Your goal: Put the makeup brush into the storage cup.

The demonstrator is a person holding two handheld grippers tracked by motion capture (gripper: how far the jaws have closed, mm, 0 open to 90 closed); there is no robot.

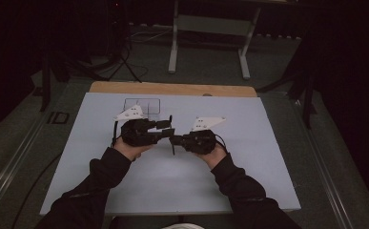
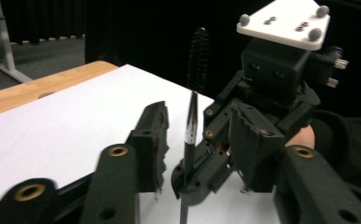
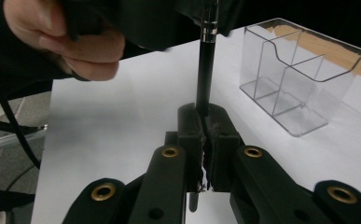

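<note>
Your right tongs [image 3: 205,135] are clamped on a slim black wand [image 2: 190,122], a mascara brush by the look of it: a glossy, straight stem with a silvery band partway up and a dark bristly tip [image 2: 198,56] at the far end. It stands upright out of the shut jaws, just above the pale sheet [image 1: 249,157] that covers the wooden table [image 1: 172,88].

Your left tongs [image 2: 201,140] stand partly apart, one ragged-edged pad on each side of the wand, and neither pad presses on it (the stem sits in the gap with room to spare). In the high view the two tools meet nose to nose near the middle of the sheet, left [image 1: 165,125] and right [image 1: 176,140], each with a pale three-cornered plate on top.

One wand, one clear plastic organiser [image 3: 299,79], two tongs. The organiser is hard, see-through and boxy, split by thin walls into compartments, and it sits on the sheet toward the far edge, well apart from the wand. The sheet is smooth and matt; the table edge shows bare wood grain beyond it.
</note>
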